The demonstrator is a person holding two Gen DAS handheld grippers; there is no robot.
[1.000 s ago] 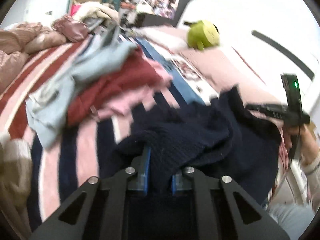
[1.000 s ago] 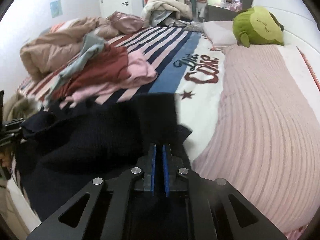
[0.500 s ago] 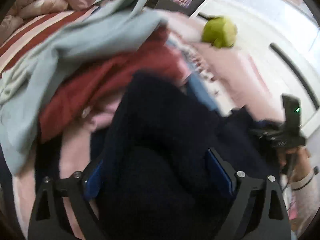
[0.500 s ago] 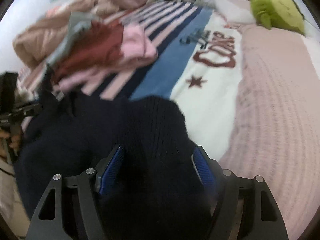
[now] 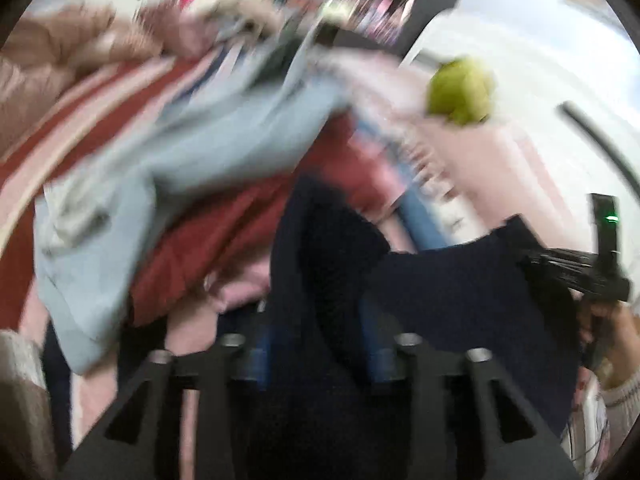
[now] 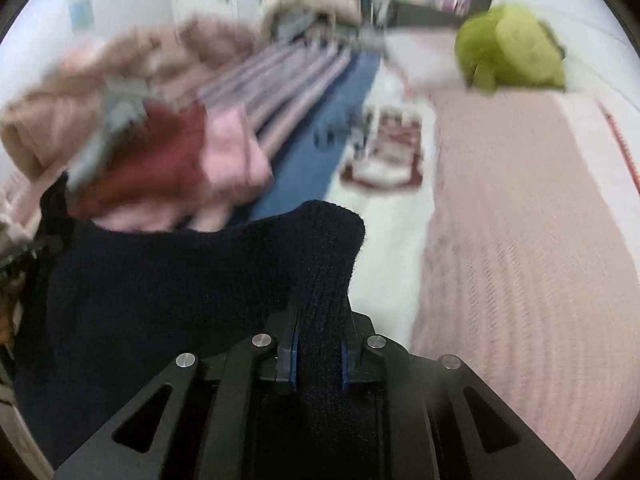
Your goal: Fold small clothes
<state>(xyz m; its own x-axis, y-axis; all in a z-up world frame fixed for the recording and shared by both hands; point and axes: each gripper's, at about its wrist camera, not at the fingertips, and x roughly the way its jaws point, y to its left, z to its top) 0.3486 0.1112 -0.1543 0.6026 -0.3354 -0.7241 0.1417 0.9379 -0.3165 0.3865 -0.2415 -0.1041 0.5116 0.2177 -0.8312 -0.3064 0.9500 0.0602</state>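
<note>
A dark navy knit garment (image 6: 168, 280) is stretched over the bed between my two grippers. My right gripper (image 6: 319, 354) is shut on one bunched corner of it, which stands up between the blue pads. My left gripper (image 5: 316, 350) has a thick fold of the same garment (image 5: 452, 296) between its blue pads, jaws fairly wide around it. The right gripper's body (image 5: 580, 276) shows at the right of the left wrist view, at the garment's far corner. Both views are motion-blurred.
A pile of unfolded clothes lies beyond: light blue (image 5: 192, 152), dark red (image 6: 160, 160) and pink (image 6: 232, 156). A green plush toy (image 6: 508, 48) sits near the headboard. A pink knit blanket (image 6: 520, 220) covers the bed's right side. Striped bedding (image 6: 296, 80) runs behind.
Both grippers were shut one second ago, opened wide half a second ago, and have closed in on folds of the navy garment. Both have shifted; the scene is blurred.
</note>
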